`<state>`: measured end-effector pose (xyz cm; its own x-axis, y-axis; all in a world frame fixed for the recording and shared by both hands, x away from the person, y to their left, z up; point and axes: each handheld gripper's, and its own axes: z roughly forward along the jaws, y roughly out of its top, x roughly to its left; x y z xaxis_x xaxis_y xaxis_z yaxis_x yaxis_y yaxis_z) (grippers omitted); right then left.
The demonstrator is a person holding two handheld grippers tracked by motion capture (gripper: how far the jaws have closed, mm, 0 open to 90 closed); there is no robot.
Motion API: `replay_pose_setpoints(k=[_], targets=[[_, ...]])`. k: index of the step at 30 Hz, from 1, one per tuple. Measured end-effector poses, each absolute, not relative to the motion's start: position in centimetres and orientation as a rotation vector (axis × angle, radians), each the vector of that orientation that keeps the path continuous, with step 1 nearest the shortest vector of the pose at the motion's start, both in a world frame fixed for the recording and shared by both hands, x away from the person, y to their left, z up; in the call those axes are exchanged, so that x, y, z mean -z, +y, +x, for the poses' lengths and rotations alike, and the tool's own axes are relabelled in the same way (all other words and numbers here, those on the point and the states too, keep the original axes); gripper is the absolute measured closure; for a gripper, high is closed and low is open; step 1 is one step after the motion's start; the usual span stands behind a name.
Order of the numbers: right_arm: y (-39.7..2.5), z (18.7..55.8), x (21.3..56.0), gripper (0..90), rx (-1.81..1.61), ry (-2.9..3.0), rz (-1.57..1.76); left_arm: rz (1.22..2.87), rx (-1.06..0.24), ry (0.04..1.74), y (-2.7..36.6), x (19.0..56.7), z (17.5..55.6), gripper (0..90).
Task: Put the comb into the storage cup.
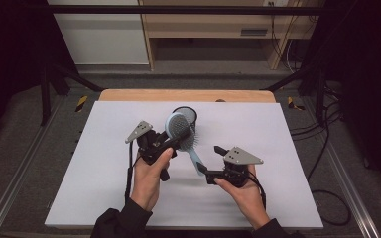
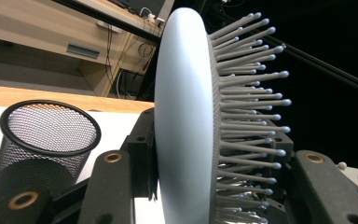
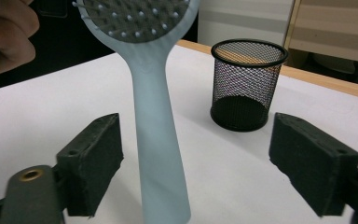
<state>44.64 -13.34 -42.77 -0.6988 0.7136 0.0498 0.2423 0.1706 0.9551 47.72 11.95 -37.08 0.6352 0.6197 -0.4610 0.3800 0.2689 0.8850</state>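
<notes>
A pale blue hairbrush [image 1: 192, 153] with grey bristles is held tilted over the white table top, head up and handle sloping down toward me. My left gripper [image 1: 176, 136] is shut on the brush head [image 2: 182, 116], one jaw on the smooth back and the other among the bristles. My right gripper [image 1: 209, 159] is open, its jaws standing wide on either side of the handle [image 3: 156, 121] without touching it. A black mesh cup [image 1: 187, 113] stands upright just behind the brush head, empty inside [image 3: 244, 84], [image 2: 46, 140].
The white table top [image 1: 104, 173] has free room left and right of both hands. A wooden strip [image 1: 178, 95] runs along its far edge. Beyond it are a pale cabinet [image 1: 203, 29], black frame legs and loose cables on the floor [image 1: 327, 124].
</notes>
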Motion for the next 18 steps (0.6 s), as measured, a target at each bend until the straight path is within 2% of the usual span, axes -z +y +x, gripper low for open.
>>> replay_pose_setpoints(k=[18], targets=[[-17.0,45.1,42.5,11.2,-1.522,2.037,0.979,1.330,-0.242,0.921,13.0,35.5,47.7,51.0]])
